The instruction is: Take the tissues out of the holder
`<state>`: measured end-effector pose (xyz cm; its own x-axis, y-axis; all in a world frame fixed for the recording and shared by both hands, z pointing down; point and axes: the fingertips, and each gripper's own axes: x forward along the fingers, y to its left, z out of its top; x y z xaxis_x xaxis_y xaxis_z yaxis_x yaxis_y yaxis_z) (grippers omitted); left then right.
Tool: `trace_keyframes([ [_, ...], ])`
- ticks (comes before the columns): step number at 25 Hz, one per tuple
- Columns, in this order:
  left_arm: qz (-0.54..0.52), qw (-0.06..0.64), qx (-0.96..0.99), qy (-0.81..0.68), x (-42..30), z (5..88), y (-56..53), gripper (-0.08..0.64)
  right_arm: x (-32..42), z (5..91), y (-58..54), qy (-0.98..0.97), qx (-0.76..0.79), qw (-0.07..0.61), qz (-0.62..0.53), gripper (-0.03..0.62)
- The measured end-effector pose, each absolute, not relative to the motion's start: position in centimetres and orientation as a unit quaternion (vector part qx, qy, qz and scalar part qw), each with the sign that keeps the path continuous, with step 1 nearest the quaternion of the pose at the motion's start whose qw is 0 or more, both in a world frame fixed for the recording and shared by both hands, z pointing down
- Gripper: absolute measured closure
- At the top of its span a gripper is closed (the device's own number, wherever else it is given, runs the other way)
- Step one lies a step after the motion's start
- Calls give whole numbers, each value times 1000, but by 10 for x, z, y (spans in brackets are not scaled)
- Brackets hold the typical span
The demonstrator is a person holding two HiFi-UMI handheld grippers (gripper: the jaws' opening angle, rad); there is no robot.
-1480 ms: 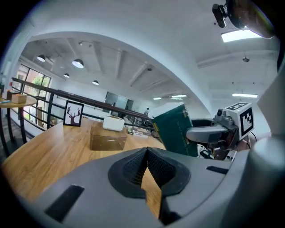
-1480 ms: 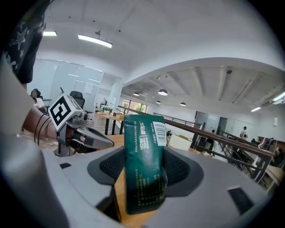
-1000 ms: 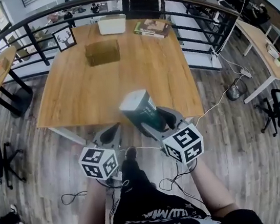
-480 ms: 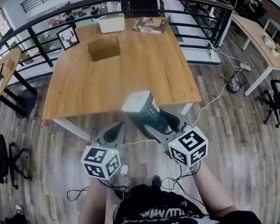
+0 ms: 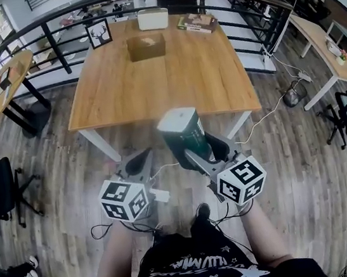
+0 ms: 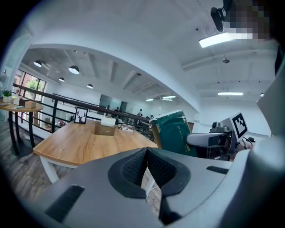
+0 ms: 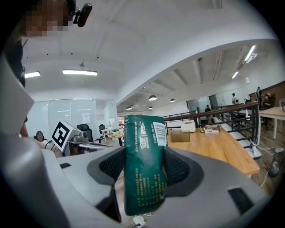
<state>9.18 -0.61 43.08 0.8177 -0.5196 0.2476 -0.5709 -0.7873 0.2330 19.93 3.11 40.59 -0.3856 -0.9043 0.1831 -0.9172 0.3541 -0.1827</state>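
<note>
Gripping: my right claw (image 7: pixel 143 167) is clamped on a green tissue pack (image 7: pixel 144 133), one pad on each broad face, the wrap dented a little where they press.
Pack pose: upright along my jaws, most of it standing above the pads, a short end hanging below.
Other claw: my left claw (image 6: pixel 147 165) has its jaws pressed together with nothing between them. It sits just beside the right one, on the pack's left, not touching it.
Where I stand: back from the wooden table (image 5: pixel 154 92), both claws over the floor (image 5: pixel 306 167), short of the table's near edge.
Holder: the brown box holder (image 5: pixel 146 47) sits well away at the table's far side, near a white box (image 5: pixel 153 19), a book (image 5: pixel 198 23) and a framed deer picture (image 5: pixel 99 33).
Task state: by my reading the pack is out of the holder, and what is left is to put it down.
Doing it well: squeeze evenly, since soft wrap can slide. Carry the pack upright, bring it over bare wood clear of the holder, and part the jaws only once its base rests.
</note>
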Motion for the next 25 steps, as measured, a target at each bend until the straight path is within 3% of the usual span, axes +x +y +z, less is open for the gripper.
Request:
trace_keyframes([
  [12,79,156,953,-247,17,430,40,546,121,386,96,-806,576,-17,131,318],
  [25,63,149,958,-236,-20,424,97,546,101,404,170,-777,615,6,135,318],
])
